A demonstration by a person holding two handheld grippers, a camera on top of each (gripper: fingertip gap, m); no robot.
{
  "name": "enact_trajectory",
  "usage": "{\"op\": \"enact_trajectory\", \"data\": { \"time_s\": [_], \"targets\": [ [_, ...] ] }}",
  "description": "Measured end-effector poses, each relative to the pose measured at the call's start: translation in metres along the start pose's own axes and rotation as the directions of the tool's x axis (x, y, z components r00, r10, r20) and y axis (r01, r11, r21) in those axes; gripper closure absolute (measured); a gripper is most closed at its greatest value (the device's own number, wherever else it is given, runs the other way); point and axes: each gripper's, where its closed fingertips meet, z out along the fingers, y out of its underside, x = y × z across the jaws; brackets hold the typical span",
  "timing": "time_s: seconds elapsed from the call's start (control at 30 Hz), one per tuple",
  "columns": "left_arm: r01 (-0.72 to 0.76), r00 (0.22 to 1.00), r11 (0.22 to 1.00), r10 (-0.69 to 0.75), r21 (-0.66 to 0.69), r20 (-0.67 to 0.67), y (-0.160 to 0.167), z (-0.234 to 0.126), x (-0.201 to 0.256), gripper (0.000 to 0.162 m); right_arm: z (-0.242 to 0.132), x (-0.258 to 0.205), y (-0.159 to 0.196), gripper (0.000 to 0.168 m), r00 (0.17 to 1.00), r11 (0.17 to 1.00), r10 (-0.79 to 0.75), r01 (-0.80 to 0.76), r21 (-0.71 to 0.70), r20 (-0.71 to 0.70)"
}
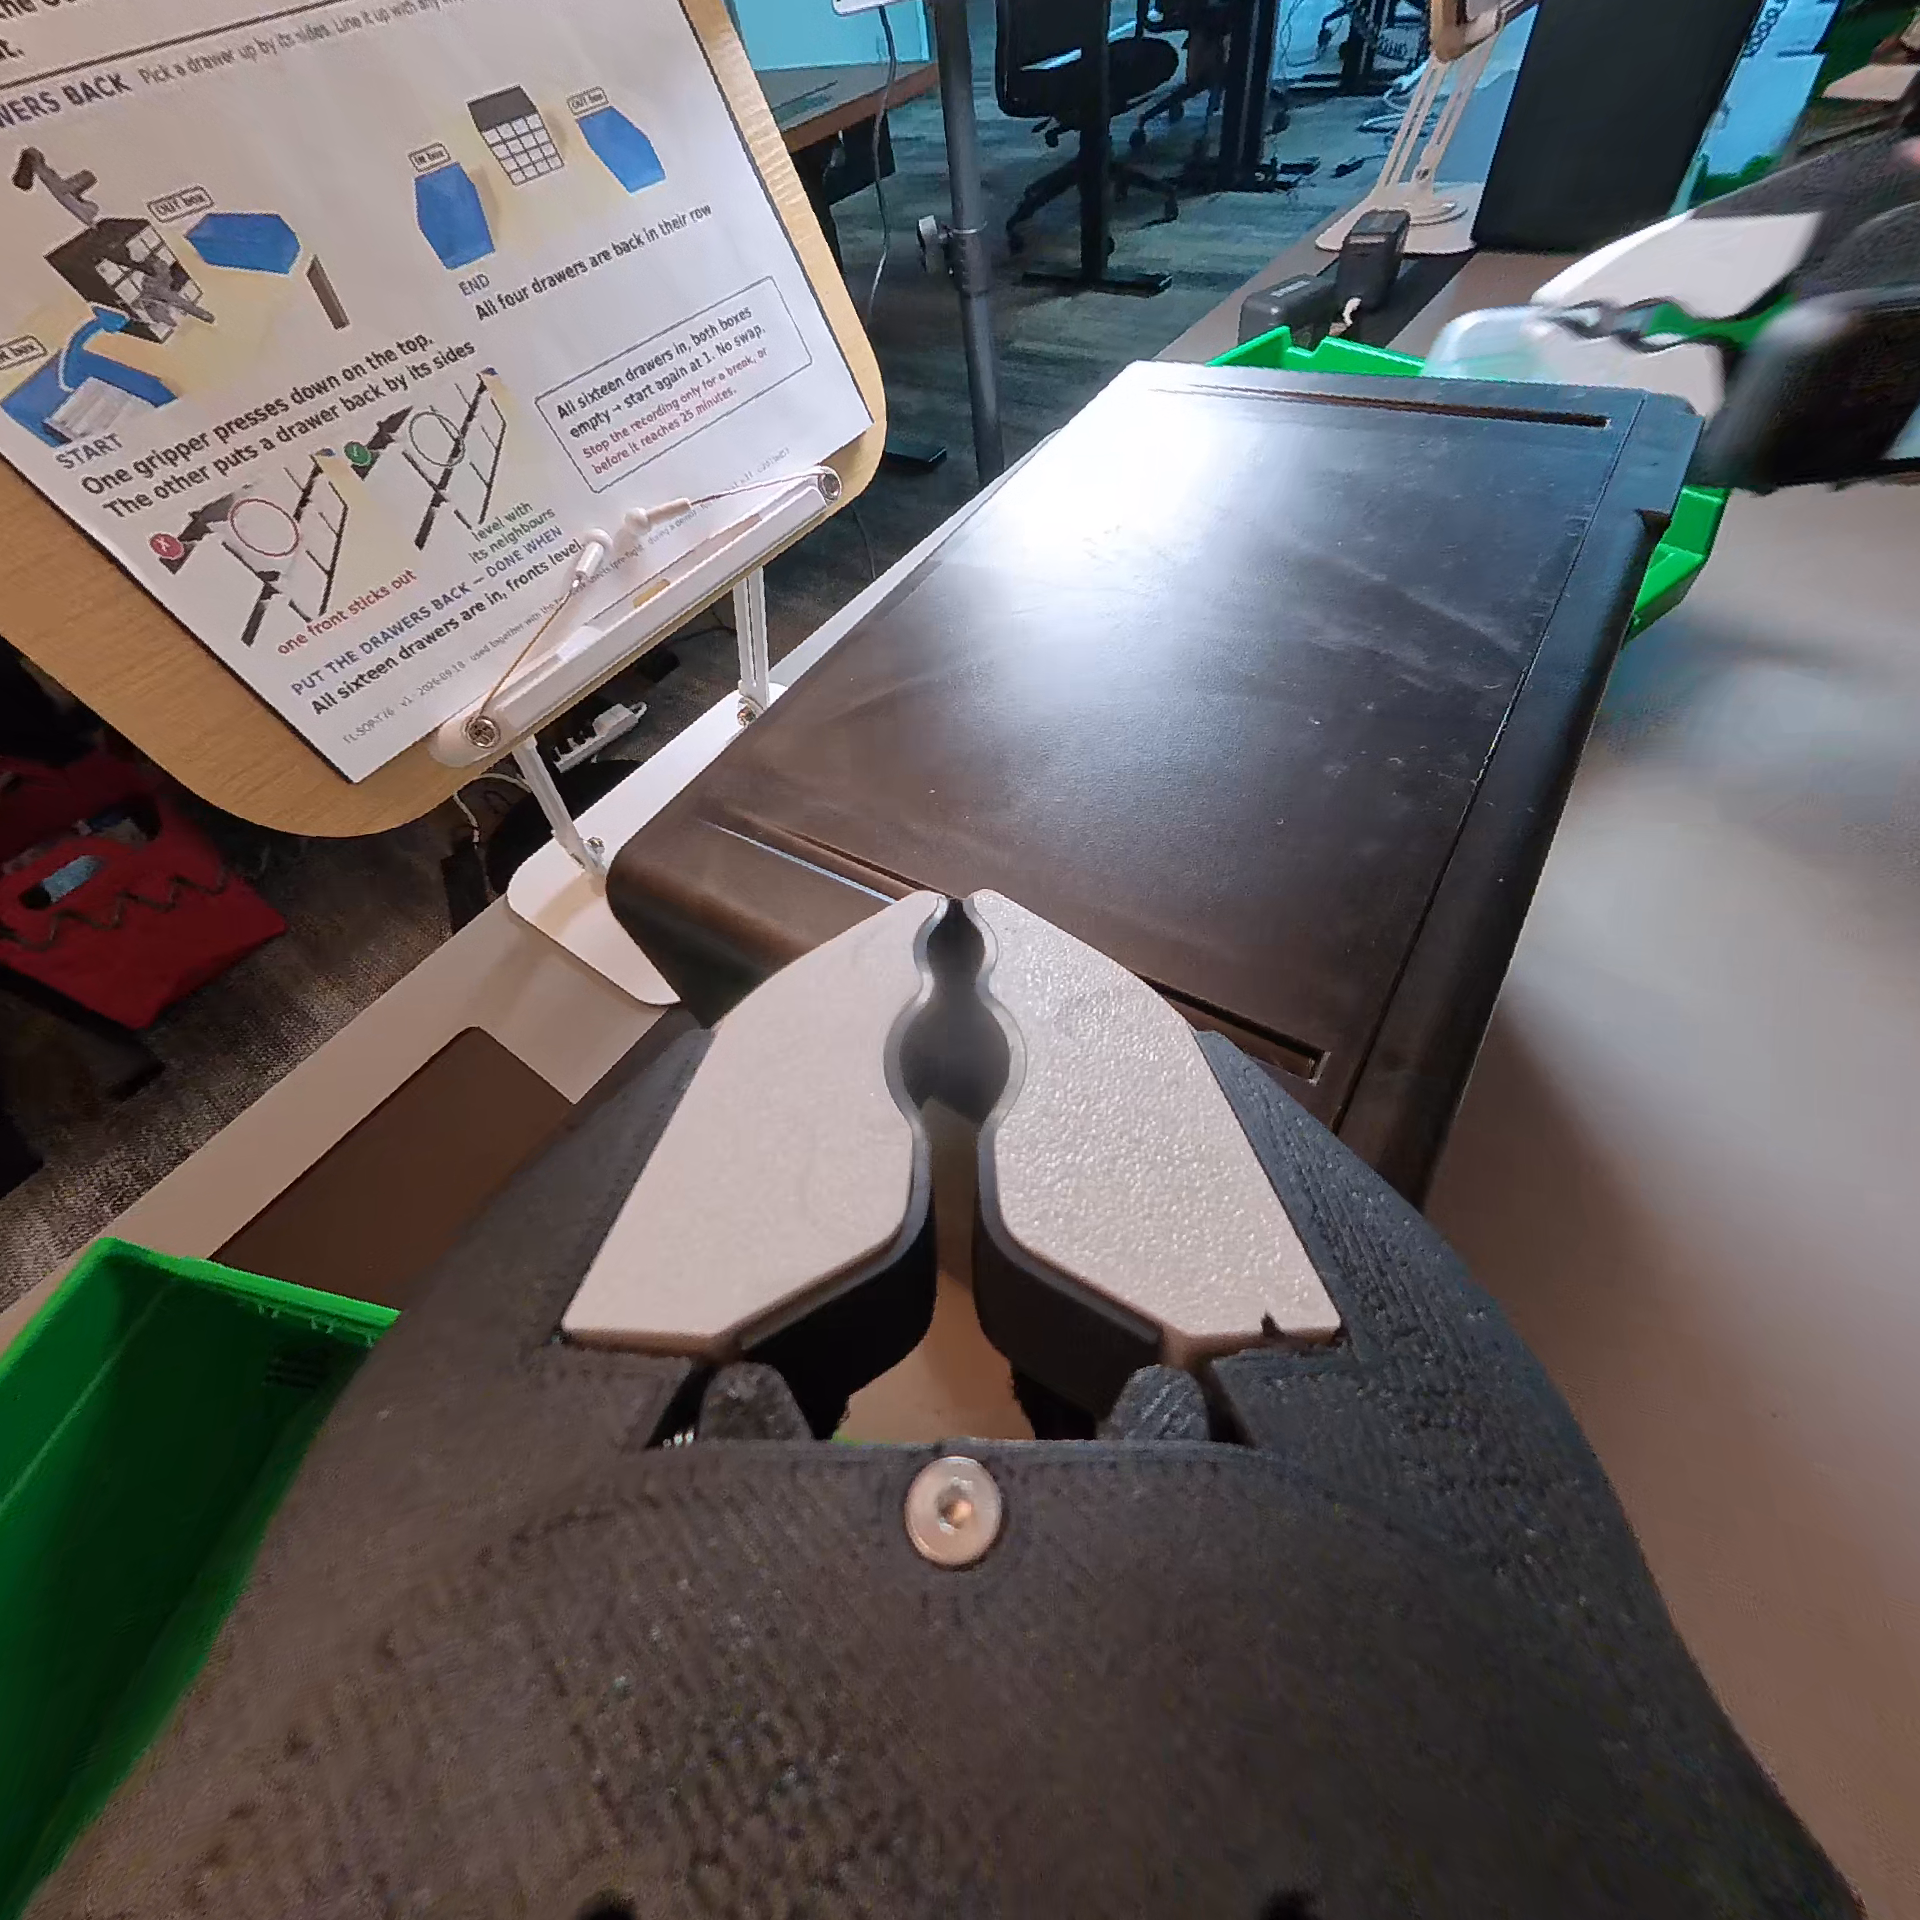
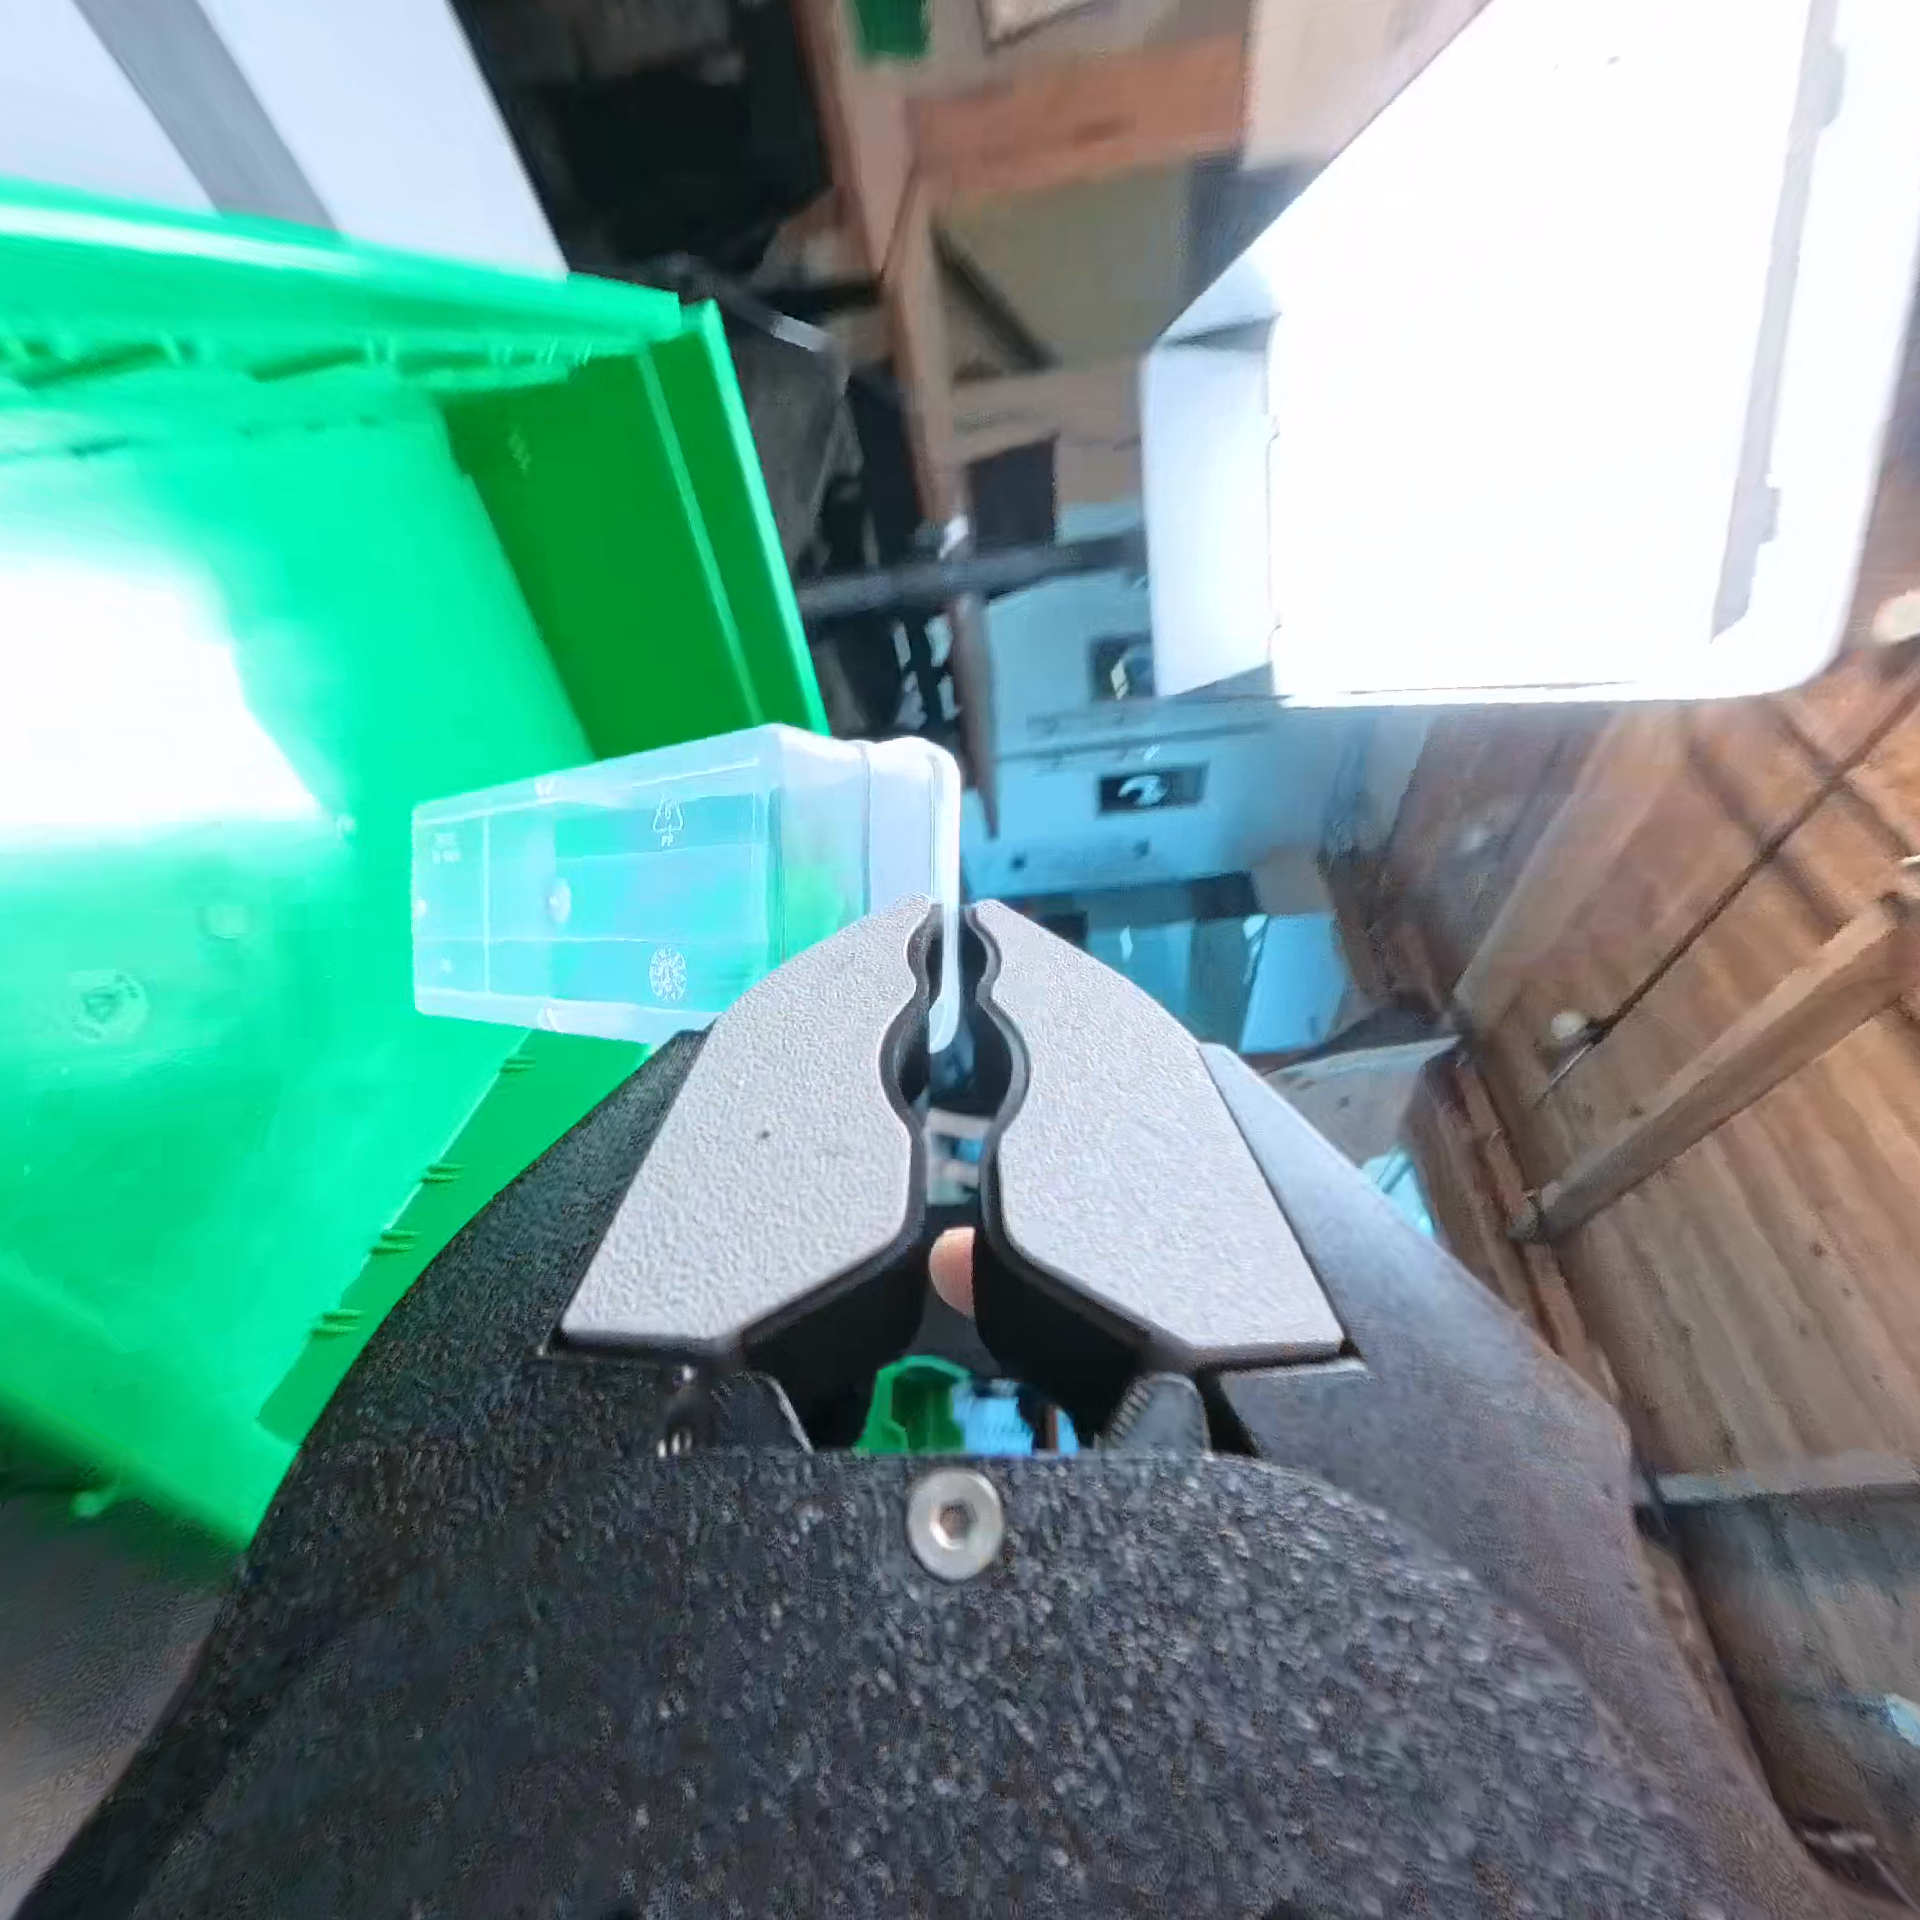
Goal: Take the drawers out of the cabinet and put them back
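The big black cabinet (image 1: 1195,665) lies on the table with the left gripper (image 1: 956,914) pressed together on its top, and past its far end, by a green box (image 2: 312,644), the right gripper (image 2: 951,920) pinches a small clear drawer (image 2: 665,883).

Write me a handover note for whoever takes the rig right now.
Left gripper: shut, empty, its tip at the near end of the black cabinet top.
Right gripper: shut on the front tab of a clear drawer, carried in the air beside a green bin.
Second green bin sits near the left gripper.
Done: at least this one drawer is out.
Left: set it in the bin or return it; the cabinet front is out of view, so the count of remaining drawers is unknown.
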Motion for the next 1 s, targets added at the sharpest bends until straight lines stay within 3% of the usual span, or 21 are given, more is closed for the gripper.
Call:
{"op": "enact_trajectory", "data": {
  "time_s": [0.17,0.37,0.47,0.67,0.77,0.9,1.0],
  "targets": [
    [-0.001,1.0,1.0,0.001,0.004,-0.006,0.0,0.0,0.0,0.161,0.052,-0.027,0.004,0.166,0.998,0.994,0.019,-0.012,-0.113,0.06],
    [0.002,1.0,1.0,-0.001,0.009,-0.02,0.0,0.0,0.0,0.161,0.047,-0.048,-0.027,0.163,0.965,0.978,0.196,-0.205,0.039,0.173],
    [-0.006,1.0,1.0,0.006,0.006,-0.011,0.0,0.0,0.0,0.162,0.031,-0.068,-0.039,0.16,0.887,0.924,0.305,-0.363,0.116,0.348],
    [-0.009,1.0,1.0,0.009,0.005,-0.006,0.0,0.0,0.0,0.161,0.019,-0.103,-0.028,0.153,0.671,0.853,0.435,-0.521,-0.035,0.601],
    [-0.003,1.0,1.0,0.003,0.009,-0.011,0.0,0.0,0.0,0.161,0.017,-0.114,-0.019,0.145,0.594,0.849,0.46,-0.513,-0.129,0.66],
    [0.004,1.0,1.0,-0.003,0.013,-0.016,0.0,0.0,0.0,0.161,0.02,-0.121,-0.001,0.139,0.577,0.861,0.485,-0.449,-0.241,0.657],
    [0.005,1.0,1.0,-0.004,0.014,-0.017,0.0,0.0,0.0,0.161,0.011,-0.137,-0.003,0.118,0.384,0.789,0.592,-0.455,-0.413,0.709]
  ]
}}
